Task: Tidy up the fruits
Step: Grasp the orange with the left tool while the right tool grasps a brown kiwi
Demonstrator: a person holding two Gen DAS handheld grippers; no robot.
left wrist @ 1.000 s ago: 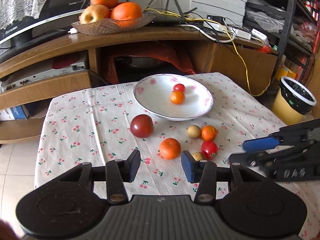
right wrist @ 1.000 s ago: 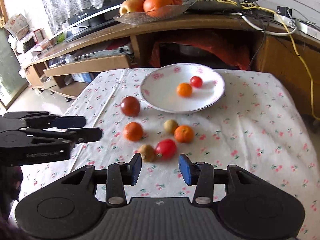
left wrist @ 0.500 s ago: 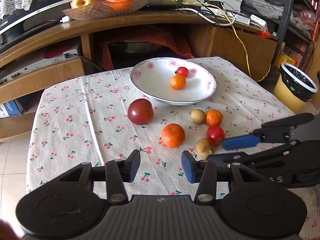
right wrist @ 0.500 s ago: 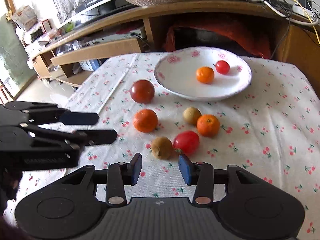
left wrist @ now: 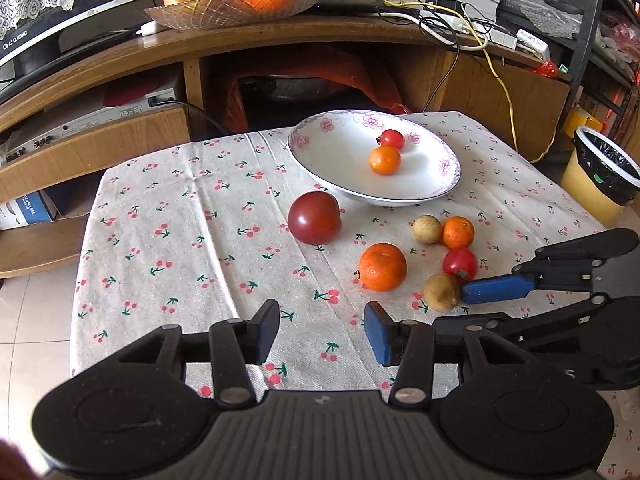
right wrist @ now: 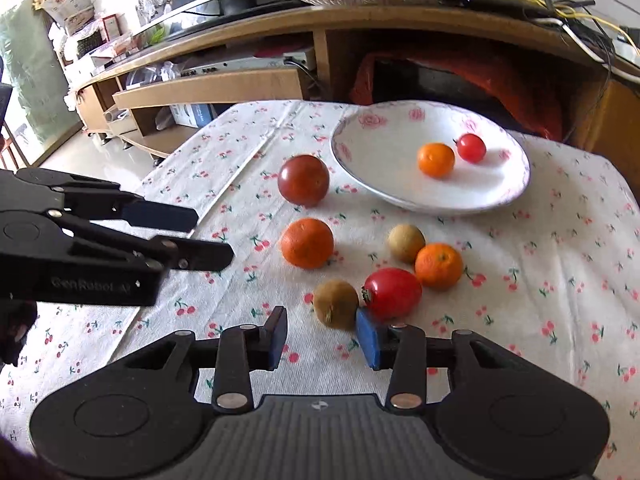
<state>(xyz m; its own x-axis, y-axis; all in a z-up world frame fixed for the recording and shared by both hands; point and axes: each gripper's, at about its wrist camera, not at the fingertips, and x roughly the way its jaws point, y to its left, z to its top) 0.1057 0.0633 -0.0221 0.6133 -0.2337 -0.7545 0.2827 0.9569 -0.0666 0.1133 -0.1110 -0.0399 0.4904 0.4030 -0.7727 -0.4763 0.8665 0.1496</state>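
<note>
A white flowered plate (left wrist: 436, 190) (right wrist: 360, 152) holds a small orange (left wrist: 384, 160) (right wrist: 435, 159) and a cherry tomato (left wrist: 392, 139) (right wrist: 471, 147). On the cloth lie a dark red tomato (left wrist: 314, 217) (right wrist: 303, 179), an orange (left wrist: 382, 267) (right wrist: 307, 242), a small mandarin (left wrist: 458, 232) (right wrist: 439, 265), a red tomato (left wrist: 460, 263) (right wrist: 394, 292) and two brown fruits (left wrist: 441, 292) (right wrist: 335, 303). My right gripper (right wrist: 322, 340) is open, its fingers just short of the near brown fruit. My left gripper (left wrist: 322, 332) is open and empty, short of the orange.
The table with cherry-print cloth (left wrist: 180, 220) stands before a wooden TV stand (left wrist: 120, 60) carrying a glass bowl of large fruit (left wrist: 232, 4) and cables. A yellow bin (left wrist: 600, 178) stands at the right on the floor.
Both grippers have moved forward and lower toward the loose fruits. The right gripper has closed in on the near brown fruit and red tomato. Both stay open.
</note>
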